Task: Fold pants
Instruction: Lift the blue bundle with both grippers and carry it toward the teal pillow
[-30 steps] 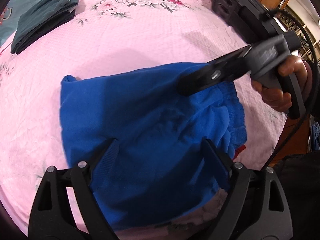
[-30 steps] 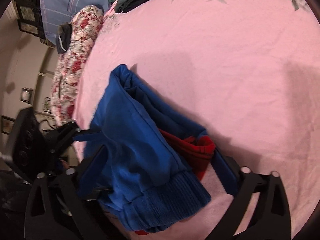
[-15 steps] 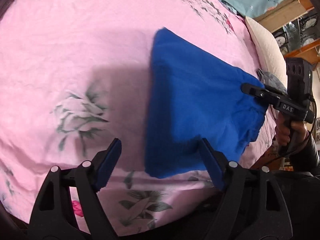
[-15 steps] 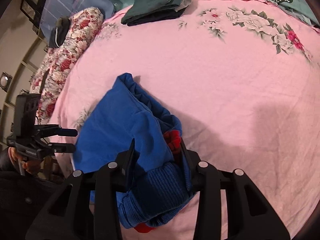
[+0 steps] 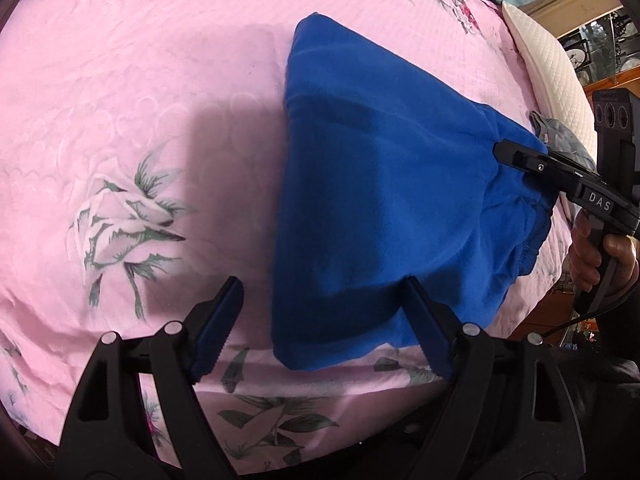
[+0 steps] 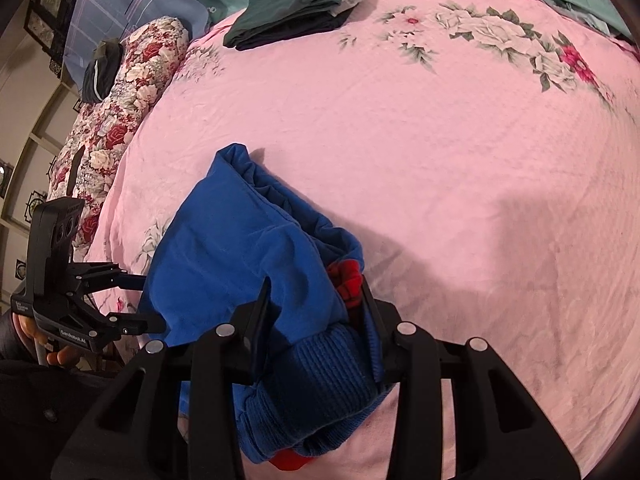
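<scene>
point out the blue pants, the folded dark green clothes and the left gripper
blue pants (image 5: 380, 200), left wrist view, flat top layer
folded dark green clothes (image 6: 288, 4), right wrist view, top fold
left gripper (image 5: 320, 320), left wrist view, between fingertips

The left gripper (image 5: 320, 320) hangs over the near edge of the folded blue pants (image 5: 384, 208), jaws spread wide: one finger (image 5: 218, 320) over the pink sheet (image 5: 132, 92), the other at the pants' edge, nothing pinched; the jaws have just been opening a little. At right, the right gripper (image 5: 520, 158) reaches onto the ribbed waistband, a hand (image 5: 592, 256) on its handle. A cream pillow (image 5: 556, 72) lies beyond
</scene>
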Action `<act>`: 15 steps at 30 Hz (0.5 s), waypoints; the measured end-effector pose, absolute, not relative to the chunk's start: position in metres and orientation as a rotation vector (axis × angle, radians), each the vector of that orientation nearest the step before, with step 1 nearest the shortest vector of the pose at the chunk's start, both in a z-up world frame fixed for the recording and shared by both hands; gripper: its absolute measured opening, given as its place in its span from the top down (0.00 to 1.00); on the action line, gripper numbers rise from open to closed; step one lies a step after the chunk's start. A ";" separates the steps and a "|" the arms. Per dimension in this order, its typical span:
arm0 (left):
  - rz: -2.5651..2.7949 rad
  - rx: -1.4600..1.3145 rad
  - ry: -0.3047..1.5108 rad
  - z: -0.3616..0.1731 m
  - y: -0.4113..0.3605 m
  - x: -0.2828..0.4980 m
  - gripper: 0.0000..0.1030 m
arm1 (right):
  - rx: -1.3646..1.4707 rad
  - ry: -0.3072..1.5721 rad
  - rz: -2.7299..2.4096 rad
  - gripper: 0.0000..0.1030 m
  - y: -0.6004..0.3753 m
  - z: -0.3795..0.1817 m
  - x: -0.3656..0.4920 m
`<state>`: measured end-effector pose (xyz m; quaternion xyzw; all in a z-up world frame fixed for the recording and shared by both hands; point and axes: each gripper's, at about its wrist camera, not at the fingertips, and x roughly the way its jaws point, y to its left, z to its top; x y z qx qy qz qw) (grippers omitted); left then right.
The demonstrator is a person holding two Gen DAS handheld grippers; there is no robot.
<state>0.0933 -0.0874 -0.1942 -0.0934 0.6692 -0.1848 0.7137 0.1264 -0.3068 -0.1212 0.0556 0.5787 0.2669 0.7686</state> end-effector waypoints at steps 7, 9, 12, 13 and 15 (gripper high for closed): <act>-0.402 -0.176 1.508 -0.196 -0.104 0.102 0.19 | 0.138 1.272 0.563 0.61 -0.309 -0.126 0.127; -0.453 -0.190 1.496 -0.194 -0.110 0.103 0.37 | 0.131 1.268 0.561 0.61 -0.308 -0.125 0.127; -0.487 -0.194 1.471 -0.189 -0.115 0.100 0.51 | 0.112 1.250 0.557 0.62 -0.305 -0.120 0.124; -0.491 -0.183 1.457 -0.187 -0.116 0.099 0.54 | 0.104 1.244 0.555 0.62 -0.304 -0.118 0.123; -0.496 -0.177 1.441 -0.185 -0.118 0.097 0.58 | 0.072 1.229 0.551 0.62 -0.300 -0.114 0.120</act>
